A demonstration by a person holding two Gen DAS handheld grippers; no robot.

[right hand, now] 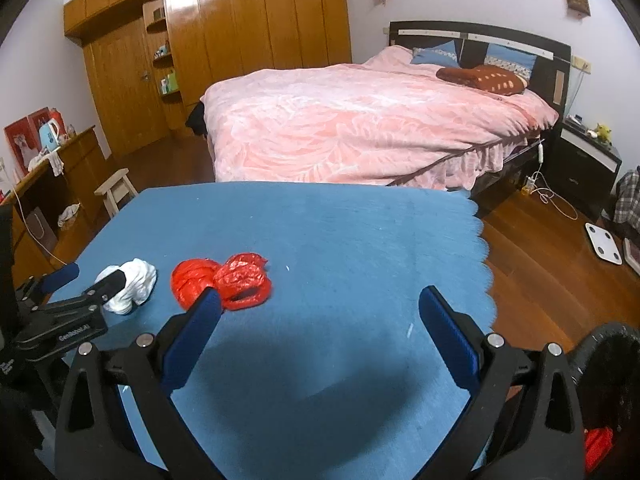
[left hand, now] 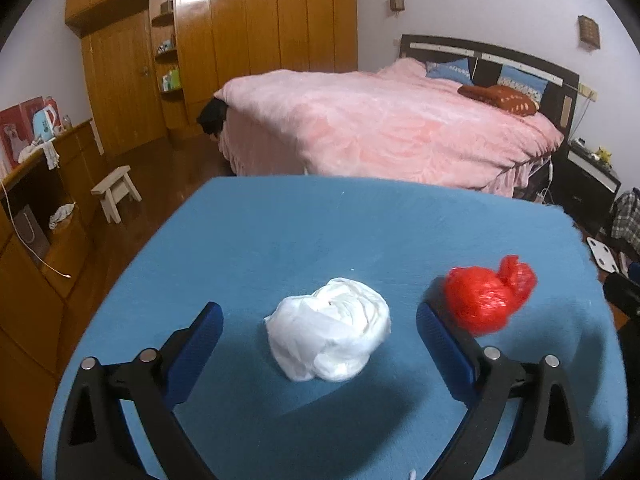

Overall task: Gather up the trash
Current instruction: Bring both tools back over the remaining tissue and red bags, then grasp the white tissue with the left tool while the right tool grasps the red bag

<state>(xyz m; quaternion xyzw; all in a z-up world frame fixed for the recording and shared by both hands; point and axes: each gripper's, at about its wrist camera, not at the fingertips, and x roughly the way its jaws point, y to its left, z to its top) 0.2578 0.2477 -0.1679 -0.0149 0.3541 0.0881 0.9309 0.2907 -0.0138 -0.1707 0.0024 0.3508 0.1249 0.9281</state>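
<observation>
A crumpled white plastic bag (left hand: 330, 330) lies on the blue cloth table (left hand: 320, 232). My left gripper (left hand: 320, 316) is open, its blue fingers on either side of the white bag, apart from it. A crumpled red plastic bag (left hand: 490, 298) lies just right of it. In the right wrist view the white bag (right hand: 134, 286) sits between the left gripper's fingers (right hand: 114, 282) and the red bag (right hand: 224, 286) lies beside it. My right gripper (right hand: 320, 308) is open and empty above the table (right hand: 360, 240), its left finger just in front of the red bag.
A pink bed (right hand: 360, 128) stands behind the table. A small wooden stool (right hand: 116, 192) and a wooden desk (right hand: 52, 184) are at the left. A dark bin with something red inside (right hand: 604, 400) is at the lower right. A scale (right hand: 604, 242) lies on the floor.
</observation>
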